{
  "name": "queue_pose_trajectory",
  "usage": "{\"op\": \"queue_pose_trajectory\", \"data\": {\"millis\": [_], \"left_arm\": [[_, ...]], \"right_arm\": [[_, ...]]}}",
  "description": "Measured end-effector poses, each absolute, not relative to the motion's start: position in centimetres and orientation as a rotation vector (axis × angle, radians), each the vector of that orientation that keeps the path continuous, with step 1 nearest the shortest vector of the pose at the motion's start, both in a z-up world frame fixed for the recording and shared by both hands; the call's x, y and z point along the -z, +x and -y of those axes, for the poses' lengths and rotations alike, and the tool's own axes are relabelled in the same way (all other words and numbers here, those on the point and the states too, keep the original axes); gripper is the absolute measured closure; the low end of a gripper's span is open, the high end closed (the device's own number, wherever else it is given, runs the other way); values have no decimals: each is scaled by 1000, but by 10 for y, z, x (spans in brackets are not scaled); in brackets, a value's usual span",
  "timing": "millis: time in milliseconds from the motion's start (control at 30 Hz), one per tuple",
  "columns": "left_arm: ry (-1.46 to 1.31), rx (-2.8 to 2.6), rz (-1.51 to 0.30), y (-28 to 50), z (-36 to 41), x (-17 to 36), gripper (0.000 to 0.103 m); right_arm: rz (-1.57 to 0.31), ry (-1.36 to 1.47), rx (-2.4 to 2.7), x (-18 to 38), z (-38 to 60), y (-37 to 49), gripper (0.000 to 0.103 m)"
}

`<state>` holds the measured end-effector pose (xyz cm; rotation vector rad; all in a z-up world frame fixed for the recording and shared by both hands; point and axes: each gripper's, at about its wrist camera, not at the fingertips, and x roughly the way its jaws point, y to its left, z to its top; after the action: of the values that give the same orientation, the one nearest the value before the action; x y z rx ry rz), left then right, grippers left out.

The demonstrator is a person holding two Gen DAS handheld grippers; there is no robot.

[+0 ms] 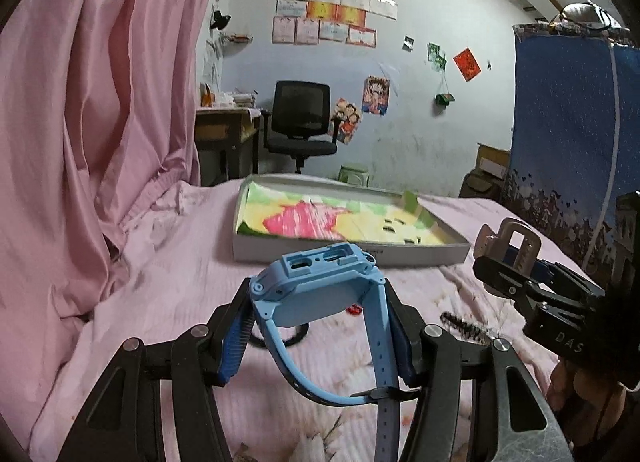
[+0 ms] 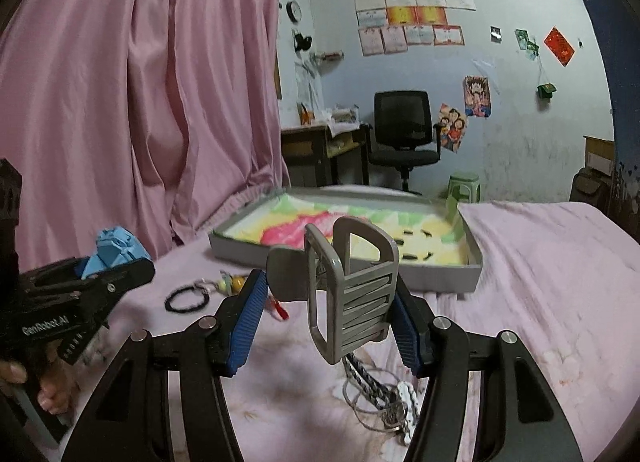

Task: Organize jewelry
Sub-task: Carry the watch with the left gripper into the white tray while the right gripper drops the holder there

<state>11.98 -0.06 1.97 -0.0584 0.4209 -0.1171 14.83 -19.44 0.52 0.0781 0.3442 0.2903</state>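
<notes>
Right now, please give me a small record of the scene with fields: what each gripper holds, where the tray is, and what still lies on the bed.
left gripper: shut on the light blue plastic smartwatch, held above the bed
right gripper: shut on the grey plastic claw hair clip, held above the bed
tray: shallow grey box tray with a colourful lining, on the pink bedsheet, ahead of both grippers
loose on bed: black round hair tie, small red item, braided cord with metal rings
</notes>
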Motion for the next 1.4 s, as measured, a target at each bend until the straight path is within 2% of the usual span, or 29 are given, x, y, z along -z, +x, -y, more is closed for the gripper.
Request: {"op": "queue_pose_trajectory", "data": {"millis": [267, 667, 833, 1133, 1400], "left_arm": [[-76, 78, -344, 140, 3, -41, 47], [-19, 36, -283, 222, 10, -51, 47], [-44, 39, -366, 269, 6, -41, 47], [-118, 63, -670, 344, -1, -6, 47], [-129, 65, -803, 360, 0, 15, 47]], "right_arm": [[-281, 87, -306, -34, 190, 167, 48], [-260, 171, -262, -47, 178, 262, 48], [-338, 183, -225, -27, 177, 302, 48], [-543, 167, -202, 12, 171, 348, 48], [-719, 161, -210, 39, 168, 369, 48]]}}
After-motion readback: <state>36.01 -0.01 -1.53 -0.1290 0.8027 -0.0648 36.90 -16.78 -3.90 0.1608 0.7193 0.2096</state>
